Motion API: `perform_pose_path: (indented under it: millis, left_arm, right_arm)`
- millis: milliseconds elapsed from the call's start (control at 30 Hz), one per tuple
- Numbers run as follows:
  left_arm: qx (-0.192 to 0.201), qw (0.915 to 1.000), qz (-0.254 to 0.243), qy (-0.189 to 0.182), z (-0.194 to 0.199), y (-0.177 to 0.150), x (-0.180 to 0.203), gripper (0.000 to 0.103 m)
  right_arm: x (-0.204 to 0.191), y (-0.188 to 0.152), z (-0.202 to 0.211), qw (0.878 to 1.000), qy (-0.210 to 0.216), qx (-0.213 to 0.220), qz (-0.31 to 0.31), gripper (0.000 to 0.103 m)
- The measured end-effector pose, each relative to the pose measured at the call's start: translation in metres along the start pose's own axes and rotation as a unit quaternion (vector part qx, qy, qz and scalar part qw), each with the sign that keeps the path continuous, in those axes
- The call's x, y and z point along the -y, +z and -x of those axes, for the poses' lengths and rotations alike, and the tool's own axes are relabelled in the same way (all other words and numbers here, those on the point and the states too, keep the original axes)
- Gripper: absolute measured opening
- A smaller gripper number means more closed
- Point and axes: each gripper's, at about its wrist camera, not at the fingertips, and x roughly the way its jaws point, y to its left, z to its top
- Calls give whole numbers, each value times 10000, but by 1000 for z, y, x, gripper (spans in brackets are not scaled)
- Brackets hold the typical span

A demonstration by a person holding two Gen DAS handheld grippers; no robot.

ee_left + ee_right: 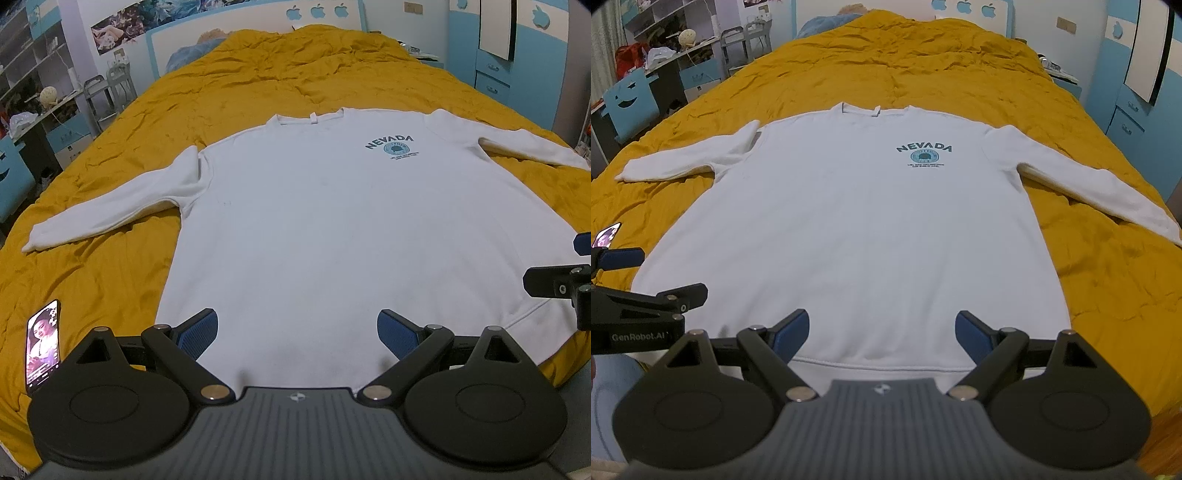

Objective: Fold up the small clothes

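A white sweatshirt lies flat, front side up, on the yellow bed cover, with both sleeves stretched out to the sides. The left gripper and the right gripper hover at its bottom hem, each with jaws spread wide and holding nothing. A phone lies on the cover, left of the hem.

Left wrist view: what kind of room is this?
Likely a child's bedroom: a bed with a sweatshirt spread on it, a cluttered desk alongside, and blue-and-white cabinets.
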Motion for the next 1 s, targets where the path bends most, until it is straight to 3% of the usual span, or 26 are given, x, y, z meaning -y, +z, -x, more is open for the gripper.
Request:
perform_pose_path:
  millis: [1000]
  left_arm:
    - [-116, 9999, 40, -30, -4, -1, 1, 103]
  right_arm:
    - [-4, -1, -9, 9999, 52, -139, 40, 82]
